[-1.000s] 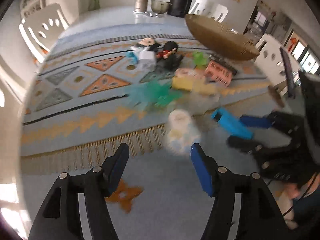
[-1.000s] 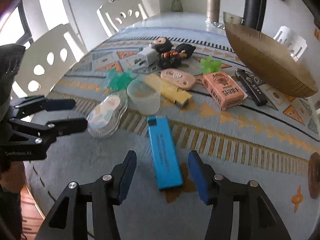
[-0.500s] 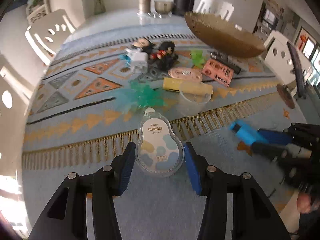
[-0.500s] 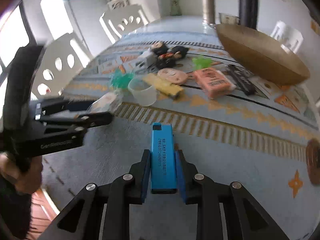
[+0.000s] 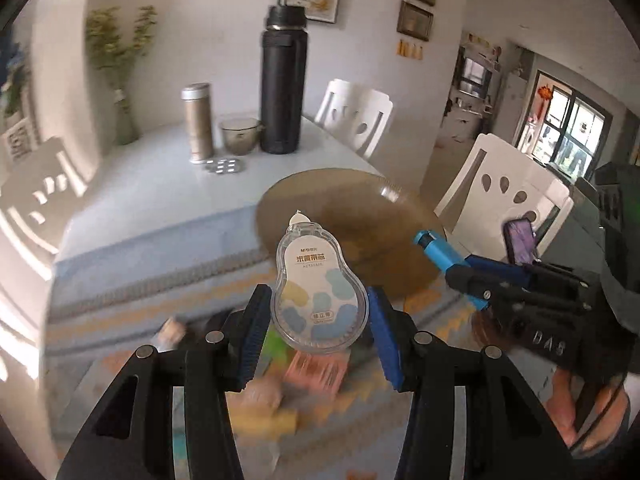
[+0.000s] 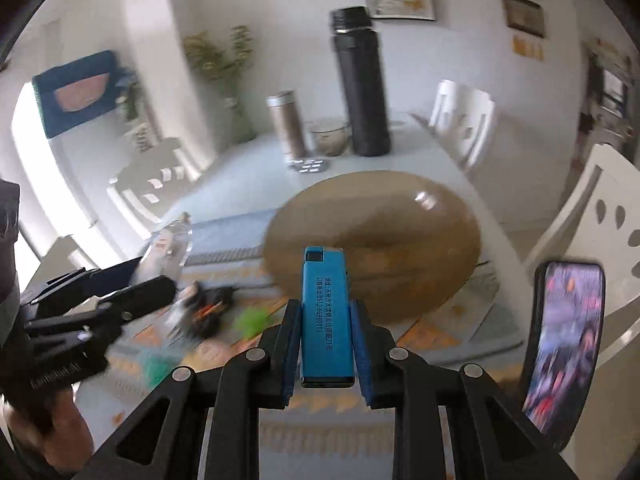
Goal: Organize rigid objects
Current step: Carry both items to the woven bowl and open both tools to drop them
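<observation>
My left gripper [image 5: 318,320] is shut on a clear pear-shaped correction tape [image 5: 316,296], held up in the air with its tip toward the woven brown bowl [image 5: 360,216]. My right gripper [image 6: 326,336] is shut on a slim blue box [image 6: 326,312], also lifted, pointing at the same bowl [image 6: 400,232]. In the left wrist view the right gripper [image 5: 452,266] with the blue box [image 5: 434,246] hovers at the bowl's right rim. The left gripper [image 6: 152,276] with the tape [image 6: 168,248] shows at the left of the right wrist view. Other toys lie blurred on the patterned cloth below.
A tall black flask [image 5: 282,84], a metal tumbler [image 5: 197,122], a small glass bowl [image 5: 239,136] and a blister pack [image 5: 225,166] stand behind the woven bowl. White chairs [image 5: 504,196] ring the table. A phone on a stand [image 6: 564,344] rises at right.
Both grippers have closed on their objects and lifted them off the cloth, swinging forward toward the woven bowl. The blue box and the correction tape left the table.
</observation>
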Demonstrator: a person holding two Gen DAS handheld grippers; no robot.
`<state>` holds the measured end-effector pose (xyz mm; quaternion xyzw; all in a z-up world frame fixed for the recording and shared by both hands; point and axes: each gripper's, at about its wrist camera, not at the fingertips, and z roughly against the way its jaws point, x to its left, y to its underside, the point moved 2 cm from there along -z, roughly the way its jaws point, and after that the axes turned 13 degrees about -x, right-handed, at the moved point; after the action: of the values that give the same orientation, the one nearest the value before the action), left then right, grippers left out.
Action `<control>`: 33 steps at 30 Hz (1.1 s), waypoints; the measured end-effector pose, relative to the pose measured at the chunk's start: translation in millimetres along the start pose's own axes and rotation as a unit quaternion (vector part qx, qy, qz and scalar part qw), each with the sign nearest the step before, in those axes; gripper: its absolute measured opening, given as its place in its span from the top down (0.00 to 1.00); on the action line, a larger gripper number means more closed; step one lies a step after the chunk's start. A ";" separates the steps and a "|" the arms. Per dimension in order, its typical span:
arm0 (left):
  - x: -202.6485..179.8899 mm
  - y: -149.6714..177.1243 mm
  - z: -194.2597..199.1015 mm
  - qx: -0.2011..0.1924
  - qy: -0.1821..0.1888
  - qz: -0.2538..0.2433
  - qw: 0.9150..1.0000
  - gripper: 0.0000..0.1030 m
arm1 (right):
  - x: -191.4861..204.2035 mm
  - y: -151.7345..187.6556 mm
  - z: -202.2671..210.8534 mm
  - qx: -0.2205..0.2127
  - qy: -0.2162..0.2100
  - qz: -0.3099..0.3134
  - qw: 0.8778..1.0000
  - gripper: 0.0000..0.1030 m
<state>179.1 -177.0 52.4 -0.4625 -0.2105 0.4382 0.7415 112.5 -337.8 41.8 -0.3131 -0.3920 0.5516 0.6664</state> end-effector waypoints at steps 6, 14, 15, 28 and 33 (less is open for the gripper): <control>-10.0 6.5 -80.5 0.047 0.023 -0.009 0.999 0.55 | -31.5 -7.7 -54.4 0.054 0.034 -0.025 0.998 0.77; -20.6 20.1 -111.7 0.082 0.027 -0.014 0.996 0.50 | -52.7 3.4 -89.5 0.102 0.048 -0.038 0.993 0.77; -21.2 19.2 -113.4 0.084 0.024 -0.018 0.996 0.47 | -57.4 2.3 -90.0 0.103 0.054 -0.046 0.992 0.74; 6.1 0.2 97.3 -0.106 -0.046 -0.024 0.993 0.16 | -14.7 2.1 17.5 0.008 0.028 -0.010 1.000 0.45; 29.8 5.0 193.5 -0.177 -0.094 0.006 0.980 0.00 | 26.8 14.0 54.5 -0.019 -0.032 0.012 0.999 0.40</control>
<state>53.8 -53.9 138.9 -0.5447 -0.3503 0.4399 0.6221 60.7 -309.6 61.8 -0.3121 -0.4198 0.5622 0.6406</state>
